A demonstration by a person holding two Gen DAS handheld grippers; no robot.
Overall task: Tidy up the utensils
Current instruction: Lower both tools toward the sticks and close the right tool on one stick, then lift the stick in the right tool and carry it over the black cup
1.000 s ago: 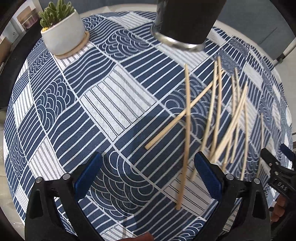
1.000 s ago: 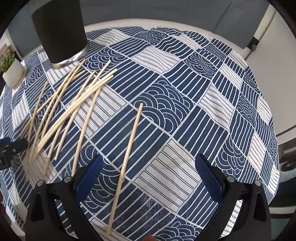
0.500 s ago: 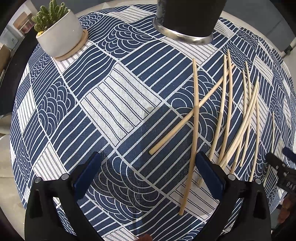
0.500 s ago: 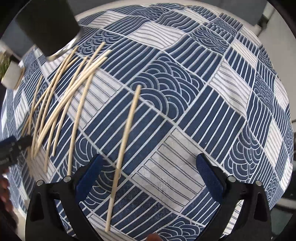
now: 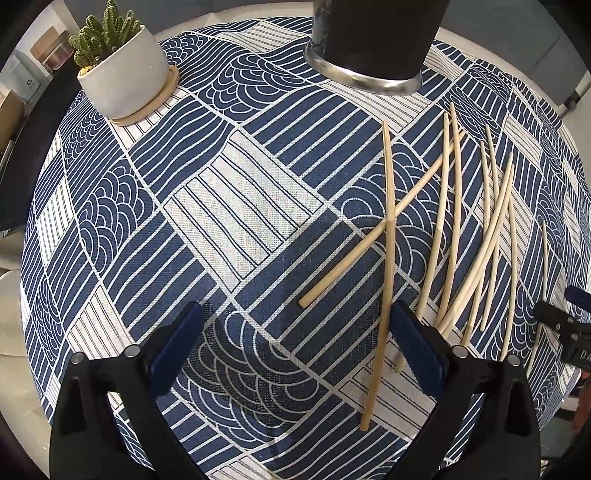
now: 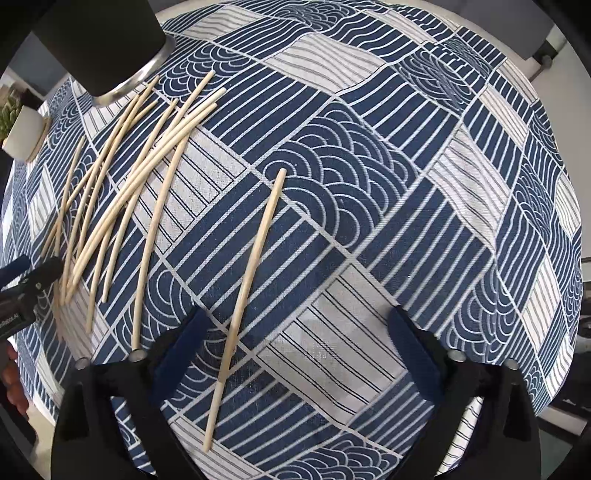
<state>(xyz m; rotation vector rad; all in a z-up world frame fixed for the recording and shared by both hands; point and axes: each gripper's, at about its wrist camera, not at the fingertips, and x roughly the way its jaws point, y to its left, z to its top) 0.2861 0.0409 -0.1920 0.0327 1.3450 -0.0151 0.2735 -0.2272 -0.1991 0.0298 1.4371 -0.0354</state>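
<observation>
Looks like home, dining spot. Round table [image 5: 229, 35] with blue and white patterned cloth [image 5: 236, 206] on top. Small cactus in white pot [image 5: 122, 72] sits on little saucer near far edge of table. Tall black cup [image 5: 373, 37] with silver rim at bottom stands on cloth. Many wooden chopsticks [image 5: 450, 221] lie scattered on cloth near cup. Shelf with jars and boxes [image 5: 44, 55] behind plant, blurry. Gray floor [image 5: 517, 44] past table.
</observation>
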